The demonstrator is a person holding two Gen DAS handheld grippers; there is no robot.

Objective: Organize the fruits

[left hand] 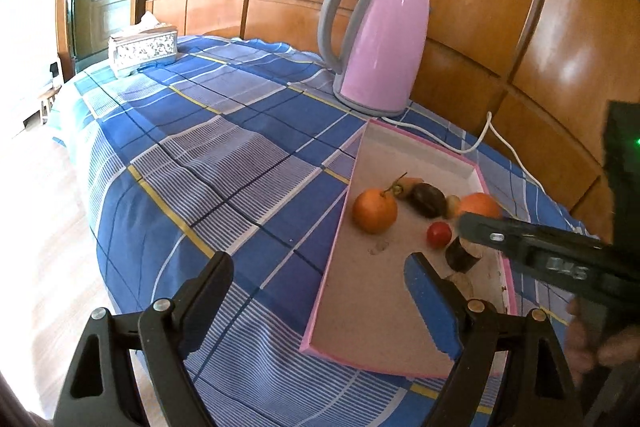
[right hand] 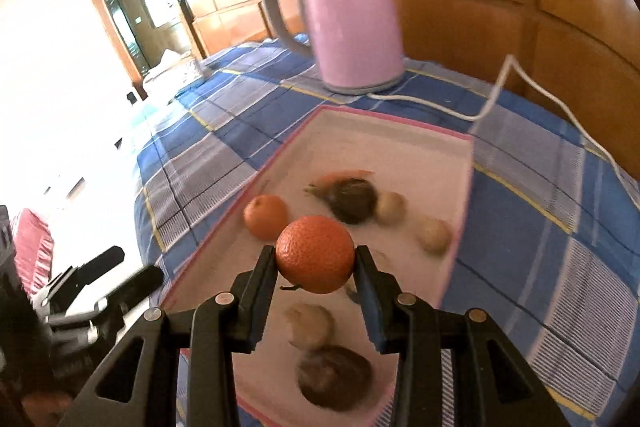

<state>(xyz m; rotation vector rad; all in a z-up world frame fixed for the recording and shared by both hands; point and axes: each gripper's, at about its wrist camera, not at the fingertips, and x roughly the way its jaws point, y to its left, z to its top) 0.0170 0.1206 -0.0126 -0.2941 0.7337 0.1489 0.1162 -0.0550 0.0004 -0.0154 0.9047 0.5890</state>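
Right wrist view blurred: right gripper (right hand: 316, 261) fingers clamped on round, dimpled orange (right hand: 315, 253), above pink-rimmed tray (right hand: 456, 223) near bench's far edge. Dark oval fruit (right hand: 334, 381) smeared, partly cut off. Left gripper (left hand: 320, 291) fingers spread wide, holding nothing. Glossy pink kettle (left hand: 380, 47) beyond tray.

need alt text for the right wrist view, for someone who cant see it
The right gripper grips a round orange tangerine above a pink-rimmed white tray holding another tangerine and blurred dark and pale fruits. Behind stands a pink electric kettle on a blue checked tablecloth.
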